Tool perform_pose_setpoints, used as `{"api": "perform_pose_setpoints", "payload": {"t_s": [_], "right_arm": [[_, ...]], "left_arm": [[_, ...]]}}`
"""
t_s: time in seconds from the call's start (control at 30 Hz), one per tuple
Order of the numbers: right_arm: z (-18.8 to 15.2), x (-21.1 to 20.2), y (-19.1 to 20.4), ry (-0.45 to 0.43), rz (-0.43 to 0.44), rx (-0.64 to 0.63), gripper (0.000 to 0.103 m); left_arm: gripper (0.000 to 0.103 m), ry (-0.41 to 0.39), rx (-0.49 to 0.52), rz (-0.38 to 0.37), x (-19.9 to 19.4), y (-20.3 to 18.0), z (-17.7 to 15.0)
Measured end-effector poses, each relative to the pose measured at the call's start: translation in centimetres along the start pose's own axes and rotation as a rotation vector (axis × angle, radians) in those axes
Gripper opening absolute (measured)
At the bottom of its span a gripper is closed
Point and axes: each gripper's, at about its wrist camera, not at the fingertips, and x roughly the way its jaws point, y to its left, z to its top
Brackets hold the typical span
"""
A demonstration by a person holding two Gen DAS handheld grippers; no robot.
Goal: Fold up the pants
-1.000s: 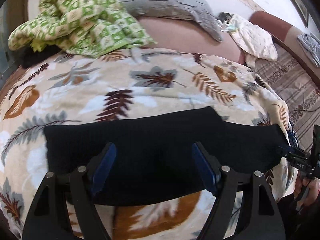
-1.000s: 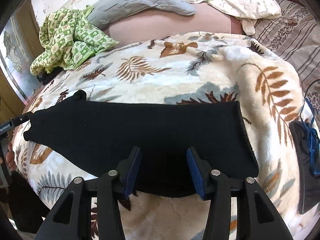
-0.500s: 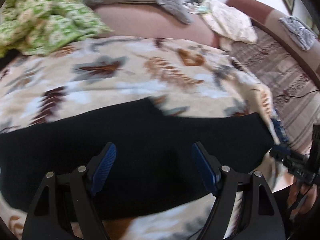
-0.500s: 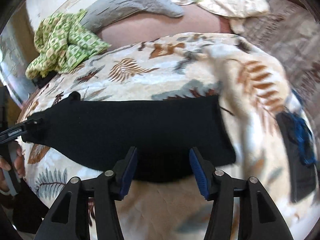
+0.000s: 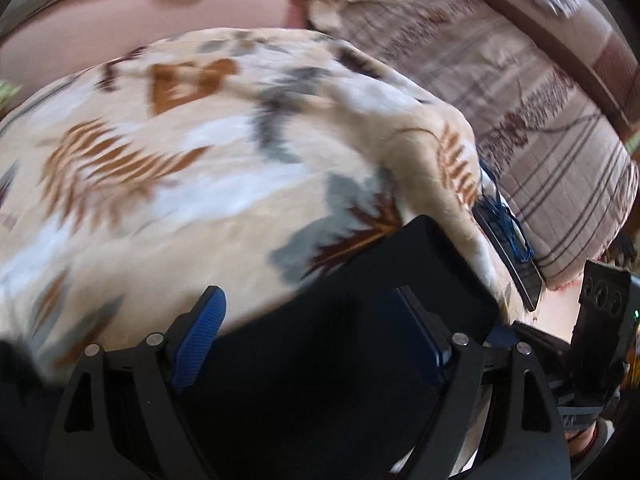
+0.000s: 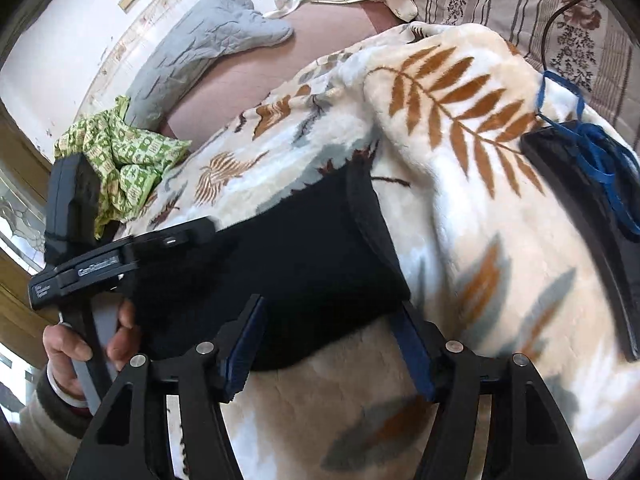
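From the left wrist view, which is blurred, the left tongs (image 5: 316, 344) stand wide with their jaws having just been opening; the black pants (image 5: 360, 320) lie beneath and between the blue pads, but nothing shows the pads pressing on the cloth. The pants rest on the leaf-print blanket (image 5: 180, 184) near the bed's right-hand edge, where a dark flat device with a blue cord (image 5: 508, 252) lies just beside them. From the right wrist view, the right tongs (image 6: 330, 344) are likewise spread, jaws having just been opening, with the near hem of the pants (image 6: 280, 264) between the pads and not clamped. The left tongs' body (image 6: 120, 256), held in a hand (image 6: 76, 344), sits over the far-left part of the pants. The pants look already doubled into a short block, so the step in hand seems to be letting go after a fold. Next, each pair of tongs would need a fresh edge to pinch for another fold, or to smooth the stack.
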Motion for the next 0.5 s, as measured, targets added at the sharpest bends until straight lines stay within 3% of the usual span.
{"api": "perform_pose_setpoints", "payload": {"t_s": [0.13,0.3,0.33,0.4,0.43,0.47,0.5], "right_arm": [[-0.4,0.1,-0.3,-0.039,0.036,0.025,0.069],[-0.9,0.3,0.1,-0.080,0.031,0.009,0.070],[-1.0,0.3,0.1,-0.087,0.034,0.013,0.065],[-1.0,0.6,-0.1,-0.102,0.003,0.018,0.034],[-1.0,0.7,-0.4,-0.104,0.009,0.021,0.019],[-0.8,0.9,-0.6,-0.101,0.036,0.040,0.017],[-0.7,1.0,-0.6,-0.104,0.044,0.051,0.016]], "left_arm": [[0.085,0.066,0.031,-0.108,2.6,-1.9,1.9],[0.085,0.095,0.049,-0.146,5.1,-3.5,2.3],[0.084,0.085,0.074,-0.131,5.3,-4.0,2.2],[0.083,0.064,0.124,-0.099,5.5,-4.9,1.8],[0.078,0.061,0.134,-0.092,5.6,-5.0,1.8],[0.073,0.053,0.145,-0.093,5.5,-5.1,1.7],[0.058,0.052,0.144,-0.102,5.5,-4.9,1.8]]}}
